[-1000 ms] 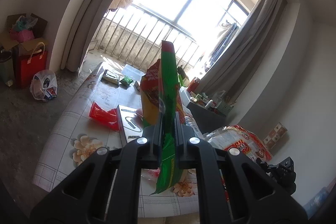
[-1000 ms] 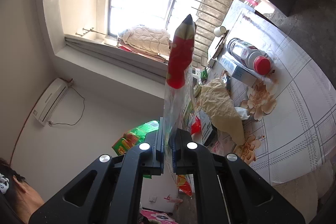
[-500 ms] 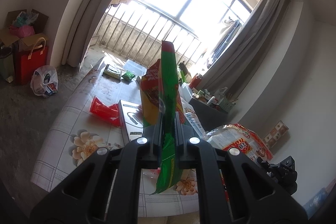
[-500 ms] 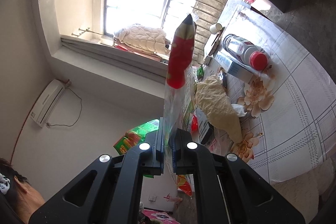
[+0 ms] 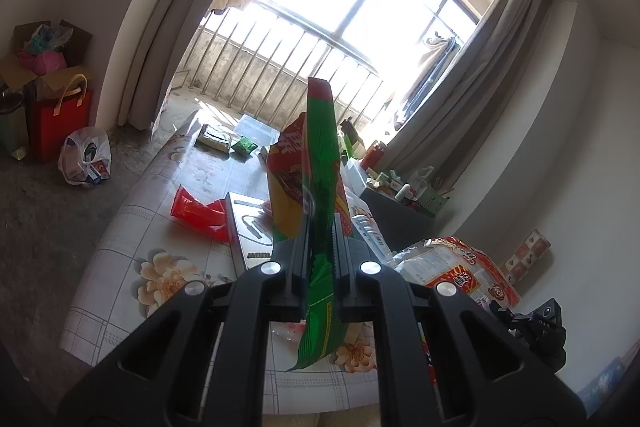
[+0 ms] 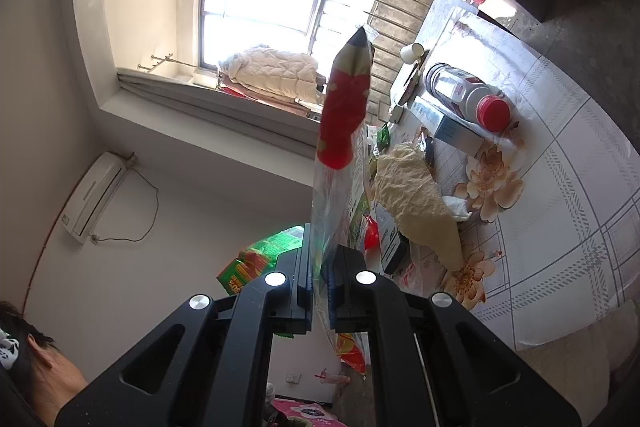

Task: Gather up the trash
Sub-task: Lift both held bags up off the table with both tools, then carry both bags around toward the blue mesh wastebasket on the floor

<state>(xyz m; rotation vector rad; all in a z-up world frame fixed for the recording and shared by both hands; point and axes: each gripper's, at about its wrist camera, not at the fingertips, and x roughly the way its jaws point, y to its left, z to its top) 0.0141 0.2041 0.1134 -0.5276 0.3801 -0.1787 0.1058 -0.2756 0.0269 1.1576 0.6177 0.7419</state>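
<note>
L gripper (image 5: 320,247) clamped on green snack bag (image 5: 320,163), held above table (image 5: 120,267). R gripper (image 6: 320,267) clamped on clear wrapper w/ red end (image 6: 340,123) — both thin, floppy. Keep grips tight; carry both to bin w/o snagging clutter.

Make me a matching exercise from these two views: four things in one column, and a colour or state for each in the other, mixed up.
Things:
1. snack bag
2. bottle
3. gift bag
4. clear bag

States:
A. lying on its side on the table, red cap
B. red, standing on the floor
C. green, clamped in the left gripper
D. red-topped, clamped in the right gripper

Pairs: 1-C, 2-A, 3-B, 4-D
</note>
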